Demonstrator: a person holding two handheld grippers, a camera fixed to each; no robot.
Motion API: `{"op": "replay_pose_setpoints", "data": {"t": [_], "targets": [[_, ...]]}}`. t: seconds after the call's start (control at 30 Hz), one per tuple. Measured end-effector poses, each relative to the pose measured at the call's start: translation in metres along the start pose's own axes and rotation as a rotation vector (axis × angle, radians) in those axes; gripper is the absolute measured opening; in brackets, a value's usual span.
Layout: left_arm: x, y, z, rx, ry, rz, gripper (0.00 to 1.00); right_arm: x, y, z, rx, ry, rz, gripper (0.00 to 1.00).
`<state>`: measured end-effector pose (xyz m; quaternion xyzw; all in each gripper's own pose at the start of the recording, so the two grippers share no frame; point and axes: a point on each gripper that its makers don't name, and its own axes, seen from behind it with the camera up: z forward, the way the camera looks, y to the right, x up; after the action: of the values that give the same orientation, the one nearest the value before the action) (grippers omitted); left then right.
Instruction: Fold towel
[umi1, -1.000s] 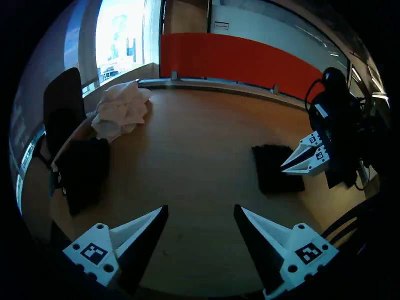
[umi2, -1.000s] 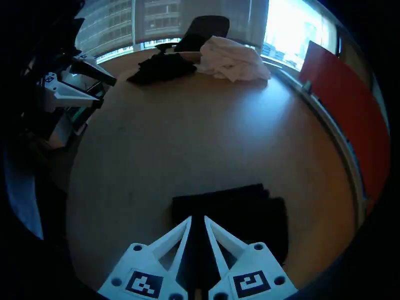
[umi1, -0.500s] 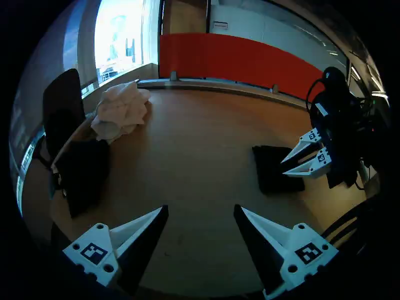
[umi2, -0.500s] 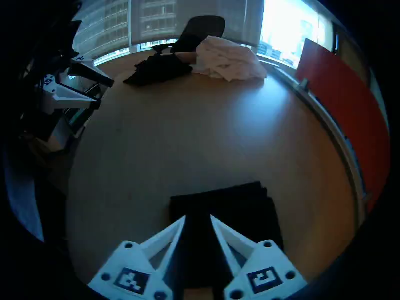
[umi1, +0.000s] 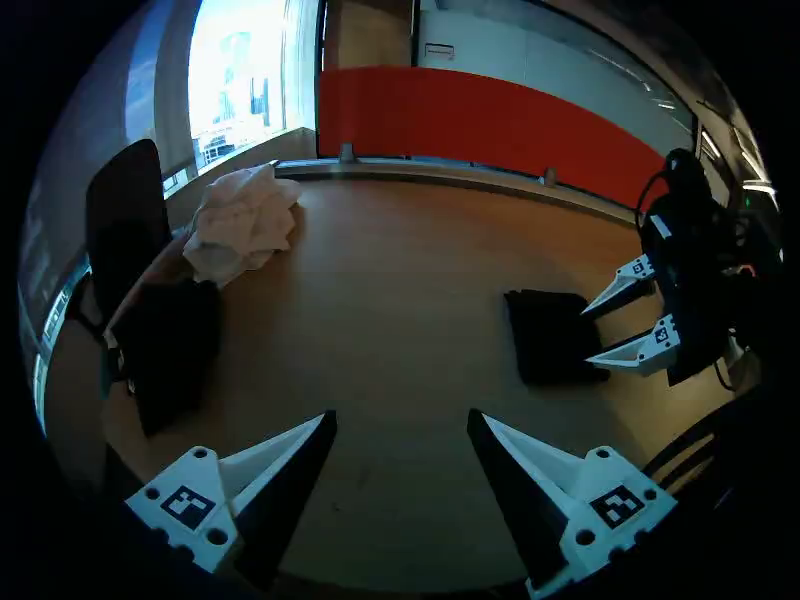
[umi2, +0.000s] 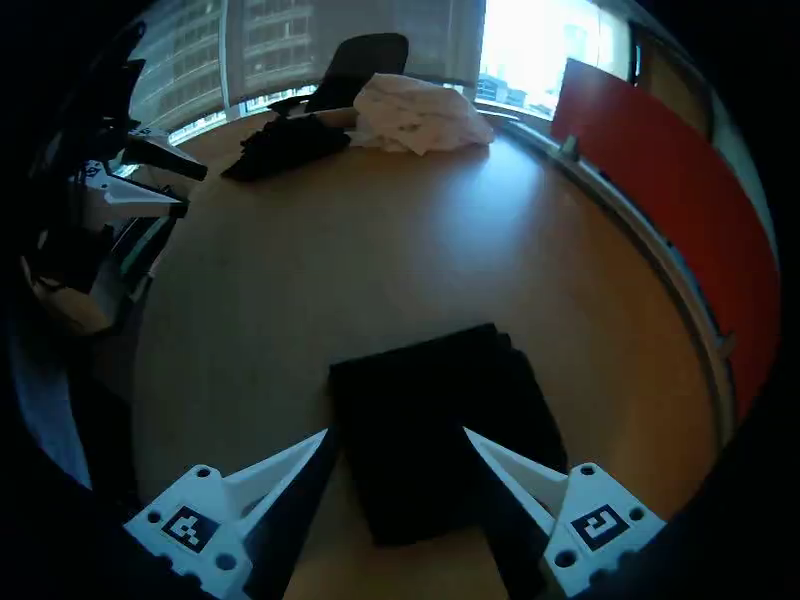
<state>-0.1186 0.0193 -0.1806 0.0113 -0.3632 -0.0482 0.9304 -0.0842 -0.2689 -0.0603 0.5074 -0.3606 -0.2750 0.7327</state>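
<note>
A folded black towel (umi1: 552, 335) lies flat on the wooden table (umi1: 400, 280). In the left gripper view my right gripper (umi1: 588, 338) hovers at the towel's far edge, jaws spread apart and holding nothing. The right gripper view shows that same towel (umi2: 440, 440) lying between and just beyond my right gripper (umi2: 397, 435), which is open. My left gripper (umi1: 400, 418) is open over bare table near the front edge, well apart from the towel. It also appears far left in the right gripper view as the left gripper (umi2: 195, 190).
A pile of crumpled white towels (umi1: 240, 220) sits at the far left corner, with a heap of black cloth (umi1: 165, 345) beside it. A dark office chair (umi1: 125, 215) stands behind them. A red panel (umi1: 480, 115) runs along the table's back edge.
My right gripper went from nearly shut on the folded black towel to wide open and drew back from it. The left gripper stayed put.
</note>
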Motion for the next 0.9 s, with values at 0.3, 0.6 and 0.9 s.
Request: {"op": "replay_pose_setpoints", "data": {"t": [0.3,0.6,0.9], "targets": [[0.002,0.003,0.0,-0.008,0.005,0.005,0.97,-0.031,0.002,-0.017,-0.05,-0.027,0.043,0.85],[0.002,0.007,-0.001,-0.018,0.007,0.011,0.97,-0.055,-0.001,-0.025,-0.087,-0.047,0.092,0.85],[0.001,0.007,-0.003,-0.02,0.009,0.017,0.97,-0.081,-0.01,-0.02,-0.104,-0.076,0.167,0.77]]}}
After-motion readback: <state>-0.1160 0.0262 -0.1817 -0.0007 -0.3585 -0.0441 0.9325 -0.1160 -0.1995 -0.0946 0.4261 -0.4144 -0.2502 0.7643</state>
